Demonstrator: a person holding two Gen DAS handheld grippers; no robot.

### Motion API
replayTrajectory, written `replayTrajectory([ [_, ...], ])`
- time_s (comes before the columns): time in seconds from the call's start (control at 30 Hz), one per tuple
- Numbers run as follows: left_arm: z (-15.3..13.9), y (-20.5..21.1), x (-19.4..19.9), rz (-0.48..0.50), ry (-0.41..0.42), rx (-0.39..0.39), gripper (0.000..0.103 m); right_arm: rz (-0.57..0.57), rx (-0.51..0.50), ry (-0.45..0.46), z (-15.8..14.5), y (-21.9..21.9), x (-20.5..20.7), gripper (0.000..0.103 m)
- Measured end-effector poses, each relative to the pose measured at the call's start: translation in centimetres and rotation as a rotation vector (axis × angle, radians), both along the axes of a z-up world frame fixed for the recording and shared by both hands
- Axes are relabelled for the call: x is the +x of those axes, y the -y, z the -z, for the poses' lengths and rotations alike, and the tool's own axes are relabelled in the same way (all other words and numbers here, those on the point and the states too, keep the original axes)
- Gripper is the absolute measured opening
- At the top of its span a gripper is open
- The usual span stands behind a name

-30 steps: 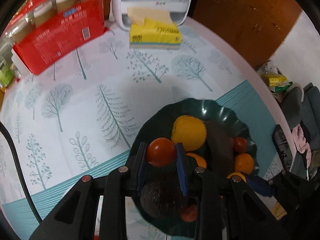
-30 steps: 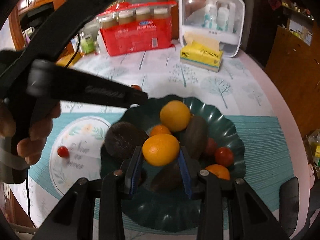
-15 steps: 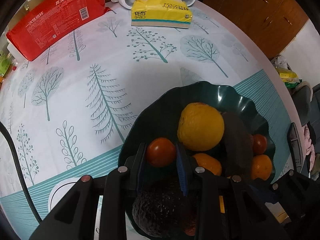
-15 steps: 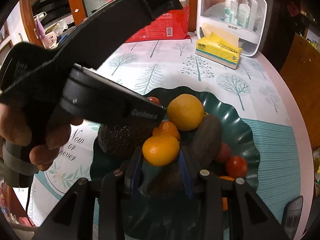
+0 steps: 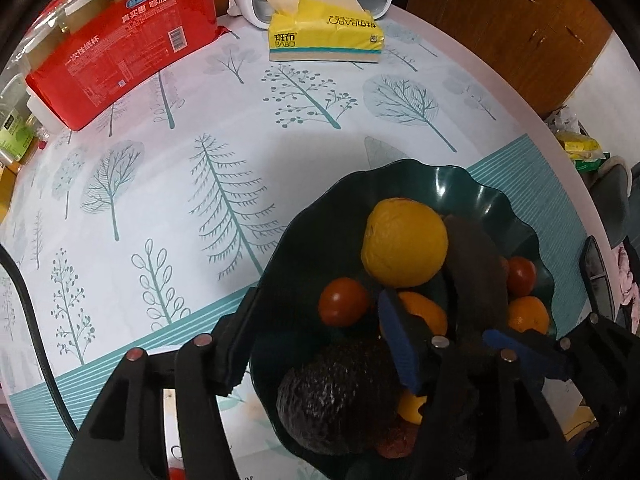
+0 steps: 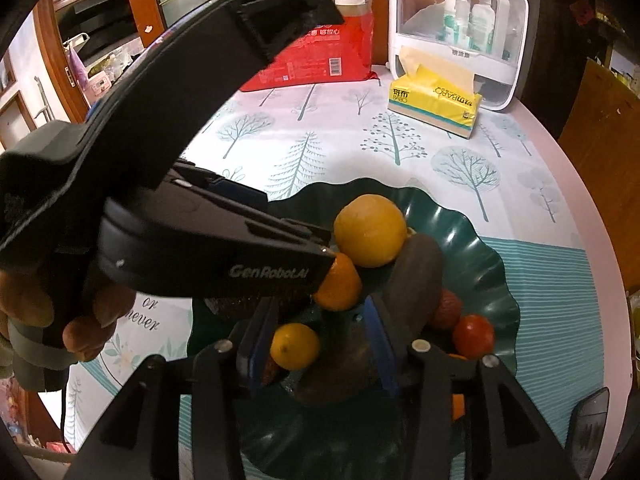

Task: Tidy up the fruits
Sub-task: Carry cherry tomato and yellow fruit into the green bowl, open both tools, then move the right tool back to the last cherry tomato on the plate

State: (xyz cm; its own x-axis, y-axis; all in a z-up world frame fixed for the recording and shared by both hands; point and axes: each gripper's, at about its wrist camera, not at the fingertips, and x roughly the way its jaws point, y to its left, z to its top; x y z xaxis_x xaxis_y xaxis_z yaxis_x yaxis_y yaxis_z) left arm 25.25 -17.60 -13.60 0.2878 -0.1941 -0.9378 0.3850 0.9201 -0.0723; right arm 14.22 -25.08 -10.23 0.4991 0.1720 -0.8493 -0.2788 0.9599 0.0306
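A dark green wavy bowl (image 5: 440, 176) holds a big yellow orange (image 5: 404, 242), an avocado (image 5: 340, 404), a long dark fruit (image 5: 476, 280), tangerines and tomatoes. My left gripper (image 5: 320, 312) is over the bowl with its jaws opening. A red tomato (image 5: 343, 307) lies in the bowl between its fingers, and neither pad presses on it. My right gripper (image 6: 318, 320) is also opening over the bowl (image 6: 492, 272). A small tangerine (image 6: 294, 346) rests by its left pad, with a wide gap to the right pad.
At the back of the table stand a red pack of paper cups (image 5: 120, 52), a yellow tissue pack (image 5: 326, 38) and a white storage box (image 6: 456, 28). A white printed plate (image 6: 132, 340) lies left of the bowl. A person's hand (image 6: 36, 308) holds the left gripper.
Both grippers sank into the bowl and their jaws spread. The left let go of the tomato and the right let go of the tangerine. Both fruits now lie in the bowl.
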Motion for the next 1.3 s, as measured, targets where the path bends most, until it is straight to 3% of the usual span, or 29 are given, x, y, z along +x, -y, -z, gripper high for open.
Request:
replayTrajectory([
  [0.43, -2.7, -2.0, -2.1, -0.034, 0.038, -0.008, 0.082, 0.013, 0.004, 0.018, -1.1, -0.8, -0.9, 0.046],
  [0.9, -6.1, -6.2, -5.7, -0.065, 0.085, -0.049, 0.082, 0.043, 0.023, 0.037, -2.7, -2.6, -2.9, 0.046],
  [1.3, -8.9, -12.2, -8.8, -0.116, 0.156, -0.049, 0.083, 0.010, 0.050, 0.074, -4.6, -7.2, -4.4, 0.046],
])
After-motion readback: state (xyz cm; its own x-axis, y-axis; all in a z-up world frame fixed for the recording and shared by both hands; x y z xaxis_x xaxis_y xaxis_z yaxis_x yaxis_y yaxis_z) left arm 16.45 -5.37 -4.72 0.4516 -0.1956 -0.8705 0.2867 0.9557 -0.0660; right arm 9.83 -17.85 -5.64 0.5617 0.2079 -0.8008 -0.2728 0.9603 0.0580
